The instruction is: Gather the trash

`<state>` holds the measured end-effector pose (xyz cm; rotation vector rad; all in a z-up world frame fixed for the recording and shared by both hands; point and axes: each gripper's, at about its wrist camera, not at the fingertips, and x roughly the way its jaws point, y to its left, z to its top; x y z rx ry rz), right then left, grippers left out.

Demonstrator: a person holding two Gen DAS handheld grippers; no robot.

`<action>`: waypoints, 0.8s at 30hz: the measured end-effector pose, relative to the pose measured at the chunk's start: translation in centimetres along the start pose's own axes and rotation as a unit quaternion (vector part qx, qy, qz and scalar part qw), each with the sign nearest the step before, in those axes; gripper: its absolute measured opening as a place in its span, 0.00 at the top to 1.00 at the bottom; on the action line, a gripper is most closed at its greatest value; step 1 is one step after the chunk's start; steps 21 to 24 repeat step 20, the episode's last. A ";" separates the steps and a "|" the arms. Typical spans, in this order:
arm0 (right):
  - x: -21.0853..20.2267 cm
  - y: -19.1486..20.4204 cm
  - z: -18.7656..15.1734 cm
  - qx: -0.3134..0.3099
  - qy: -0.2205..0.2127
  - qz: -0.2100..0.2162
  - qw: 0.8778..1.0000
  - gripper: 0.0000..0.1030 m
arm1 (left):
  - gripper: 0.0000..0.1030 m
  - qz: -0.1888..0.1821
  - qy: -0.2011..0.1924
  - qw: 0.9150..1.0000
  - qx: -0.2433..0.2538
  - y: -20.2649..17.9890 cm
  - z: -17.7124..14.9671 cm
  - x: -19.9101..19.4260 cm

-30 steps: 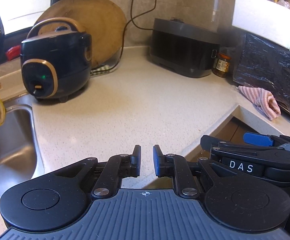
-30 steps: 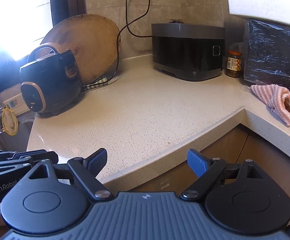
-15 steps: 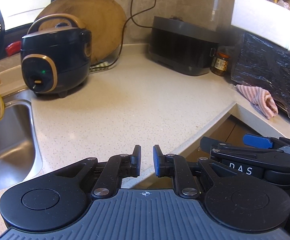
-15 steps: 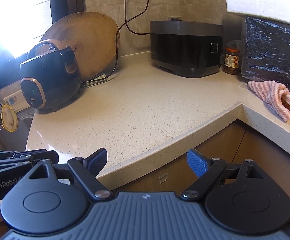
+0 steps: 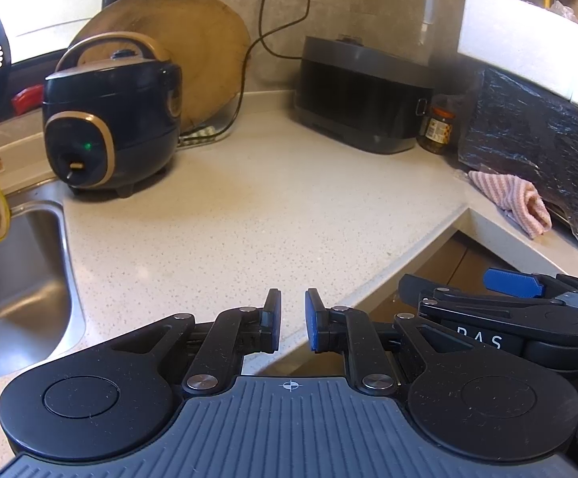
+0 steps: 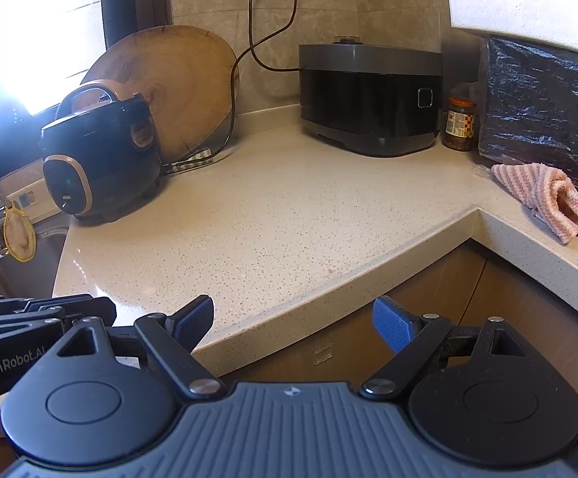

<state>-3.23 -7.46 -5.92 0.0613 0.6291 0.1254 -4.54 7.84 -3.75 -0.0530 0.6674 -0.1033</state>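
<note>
My left gripper (image 5: pixel 292 320) points forward and slightly down, its two blue-padded fingers (image 5: pixel 313 320) drawn close with only a narrow gap between them and nothing in that gap. My right gripper (image 6: pixel 293 320) sits just beside it at about the same level, tilted down the same way, its fingers (image 6: pixel 391 323) spread wide apart and empty. From each wrist view the other gripper's dark body shows at the edge, so the two sit side by side.

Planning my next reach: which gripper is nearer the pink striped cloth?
Right. The right gripper sits on the pink striped cloth side; the left gripper is farther, toward the sink.
</note>
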 end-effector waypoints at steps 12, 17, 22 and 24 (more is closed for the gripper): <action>-0.2 0.1 -0.1 0.001 -0.002 0.004 1.000 0.15 | 0.84 -0.001 -0.002 1.000 0.003 0.0 0.0 -0.1; -0.2 0.1 0.0 0.001 -0.002 0.007 1.000 0.15 | 0.83 0.003 -0.003 1.000 0.003 0.2 0.1 0.0; -0.1 0.2 0.3 -0.002 -0.003 0.016 1.000 0.15 | 0.83 0.011 0.005 1.000 -0.002 0.6 0.2 0.0; -0.1 0.2 0.3 -0.002 -0.003 0.016 1.000 0.15 | 0.83 0.011 0.005 1.000 -0.002 0.6 0.2 0.0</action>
